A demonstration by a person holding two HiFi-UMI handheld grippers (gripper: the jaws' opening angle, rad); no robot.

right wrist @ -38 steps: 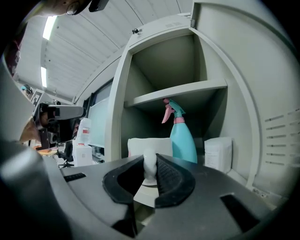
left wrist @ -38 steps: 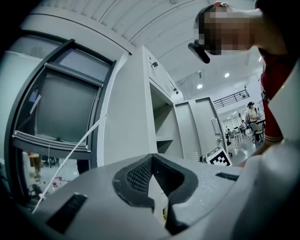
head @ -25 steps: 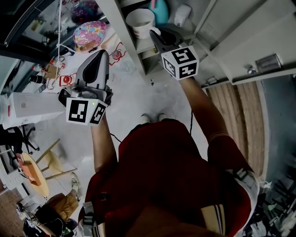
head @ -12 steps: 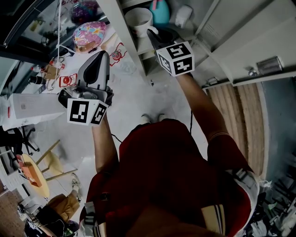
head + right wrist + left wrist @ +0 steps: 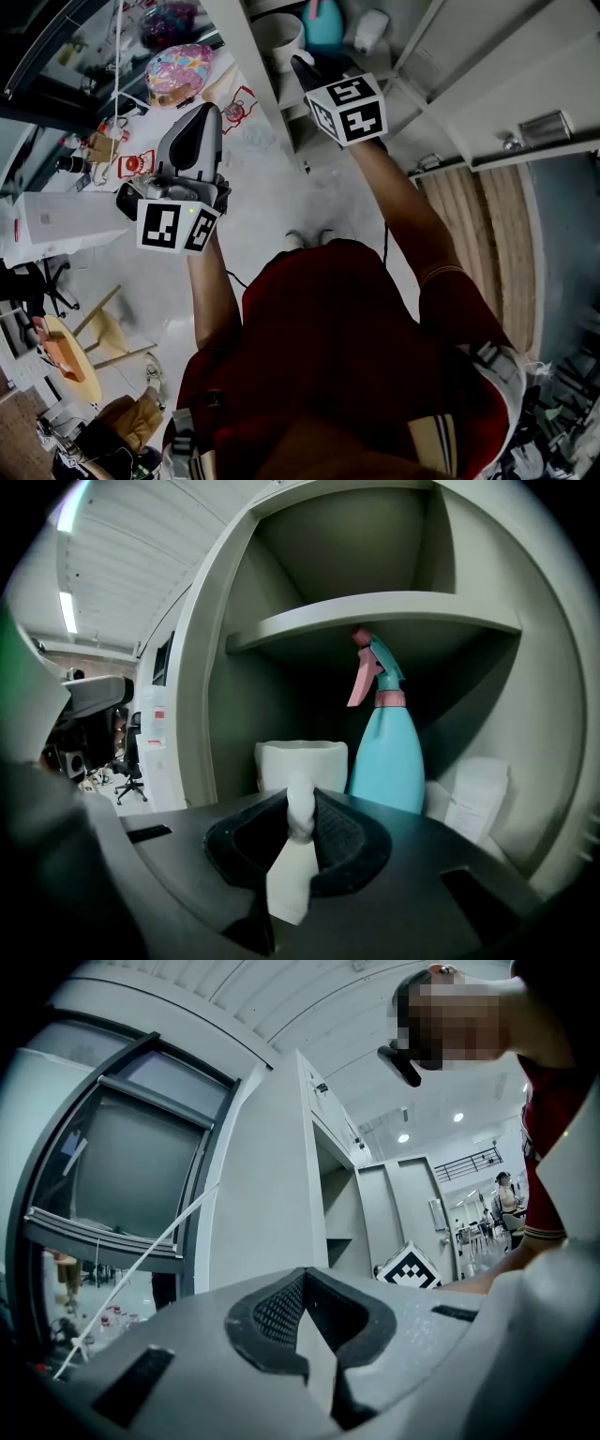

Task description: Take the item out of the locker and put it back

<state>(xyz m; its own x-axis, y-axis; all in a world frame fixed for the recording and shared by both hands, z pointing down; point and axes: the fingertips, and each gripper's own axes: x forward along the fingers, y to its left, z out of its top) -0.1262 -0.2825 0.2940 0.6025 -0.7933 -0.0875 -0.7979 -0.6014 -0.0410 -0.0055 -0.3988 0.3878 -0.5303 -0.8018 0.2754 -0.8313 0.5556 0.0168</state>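
White mug (image 5: 301,761) stands upright in locker (image 5: 375,607), handle pointing back at R hand-held gripper (image 5: 299,806), prob. clamped on it.

Seen from above: a person wearing a dark red short-sleeved shirt (image 5: 337,328) and pale shoes (image 5: 309,239). The left hand-held gripper (image 5: 209,109) has a smooth, light grey shell. At its rear is a white cube (image 5: 176,225) printed with black square markers, with a small green light on it. The right hand-held gripper (image 5: 300,64) is black and has a matching marker cube (image 5: 347,109). Both have dark pads (image 5: 274,1312) with a fine dotted texture. A thin dark cable (image 5: 386,246) runs beside the right forearm.
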